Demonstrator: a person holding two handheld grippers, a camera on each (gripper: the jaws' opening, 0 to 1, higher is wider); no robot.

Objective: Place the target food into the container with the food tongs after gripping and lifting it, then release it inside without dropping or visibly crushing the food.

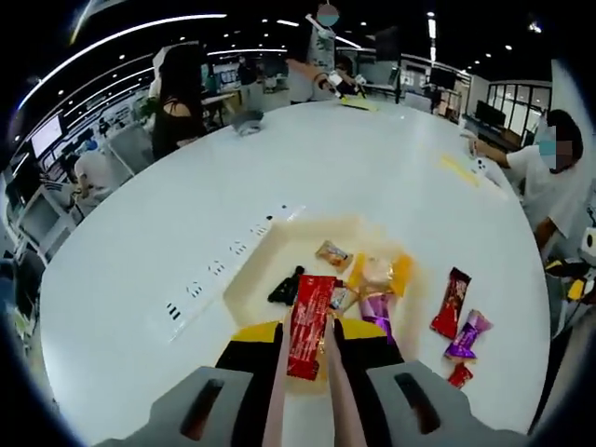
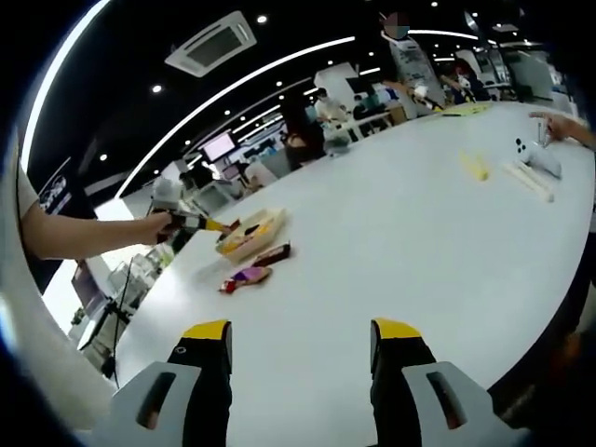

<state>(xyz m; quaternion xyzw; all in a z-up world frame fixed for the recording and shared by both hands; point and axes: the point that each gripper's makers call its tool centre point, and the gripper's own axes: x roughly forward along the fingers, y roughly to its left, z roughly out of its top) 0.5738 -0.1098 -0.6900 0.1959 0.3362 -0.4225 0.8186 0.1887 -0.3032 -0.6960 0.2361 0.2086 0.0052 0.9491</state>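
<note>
The carrying step looks to be in hand. In the left gripper view, the left hand-held gripper (image 1: 303, 358) presses the pink food tongs (image 1: 346, 410) together, and the tongs pinch a red snack packet (image 1: 310, 324) at its lower part, just over the near edge of the yellow container (image 1: 270, 270). Next, I think, the packet must go further inside and be let go gently. Other wrapped snacks (image 1: 452, 303) lie beside the container on the white tabletop (image 1: 372, 168). The right hand-held gripper (image 2: 303, 358) is spread and holds nothing, well apart from the container (image 2: 250, 233).
</note>
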